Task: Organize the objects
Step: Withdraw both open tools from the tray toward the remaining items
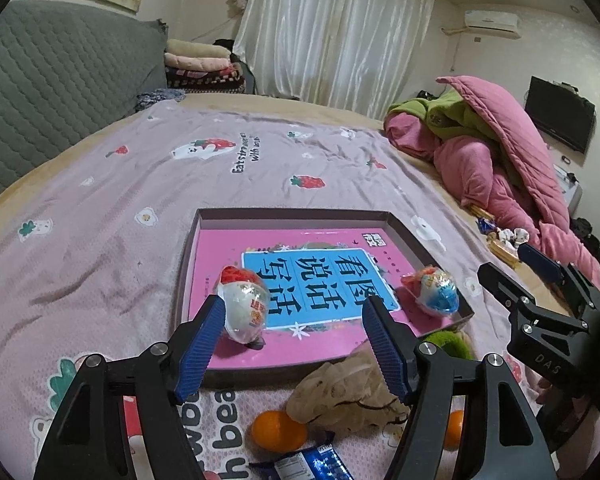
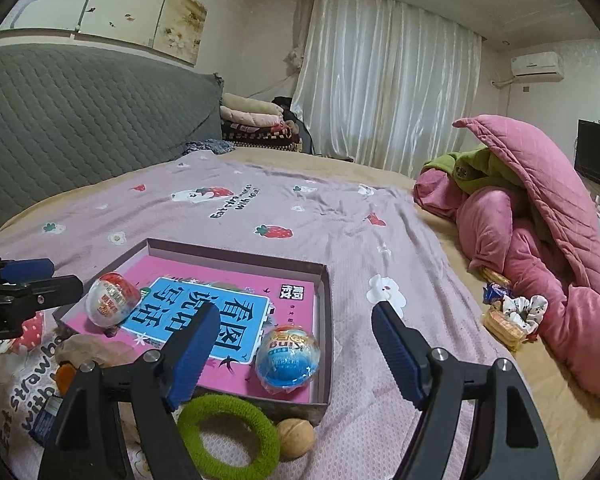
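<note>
Two tools up over a bed with a pink strawberry blanket. Left tool with blue fingers wide apart, nothing between them. Right tool the same, fingers wide apart, nothing held.

On the blanket, a flat open box with low walls. Inside the box, a pink book lying flat, with a blue label and big dark letters. Two wrapped toy eggs on top of the book. Red-topped egg near the box's left side, just past the left tool's left finger, close beside it but whether touching, hard to say. Blue-bottomed egg in the box's near right corner, close to the wall.

Outside the box, by its near wall: a green fuzzy hair ring flat on the blanket, and a walnut touching the ring's right side. A crumpled see-through bag just in front of the box. An orange beside the bag, and a blue snack packet near the orange.

Far over on the right, a heap of pink and green quilts, with small snacks and a white scrunchie at its foot.
</note>
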Motion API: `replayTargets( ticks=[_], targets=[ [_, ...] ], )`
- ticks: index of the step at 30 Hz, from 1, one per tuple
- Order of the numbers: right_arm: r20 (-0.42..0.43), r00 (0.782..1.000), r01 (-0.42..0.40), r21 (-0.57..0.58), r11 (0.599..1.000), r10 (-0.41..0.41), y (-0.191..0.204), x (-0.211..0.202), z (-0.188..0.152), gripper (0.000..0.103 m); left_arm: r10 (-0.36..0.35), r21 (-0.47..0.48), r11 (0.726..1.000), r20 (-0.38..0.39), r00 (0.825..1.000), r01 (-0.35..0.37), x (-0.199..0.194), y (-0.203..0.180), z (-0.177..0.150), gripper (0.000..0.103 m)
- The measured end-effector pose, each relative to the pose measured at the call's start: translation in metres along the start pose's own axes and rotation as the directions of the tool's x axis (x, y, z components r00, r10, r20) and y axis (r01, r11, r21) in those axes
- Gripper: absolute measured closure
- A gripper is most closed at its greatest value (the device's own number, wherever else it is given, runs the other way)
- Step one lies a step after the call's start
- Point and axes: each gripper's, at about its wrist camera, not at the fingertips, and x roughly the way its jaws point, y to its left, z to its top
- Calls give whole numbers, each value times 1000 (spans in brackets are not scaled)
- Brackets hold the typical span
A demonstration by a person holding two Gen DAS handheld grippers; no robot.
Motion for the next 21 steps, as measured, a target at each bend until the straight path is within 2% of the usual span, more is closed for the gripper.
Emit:
replayTargets(
  ticks=[21],
  targets=[
    [-50, 999, 6, -6, 1000, -6, -9, -10, -18, 25, -40, 23, 999, -53, 998, 41, -2, 0, -15, 30]
  ],
)
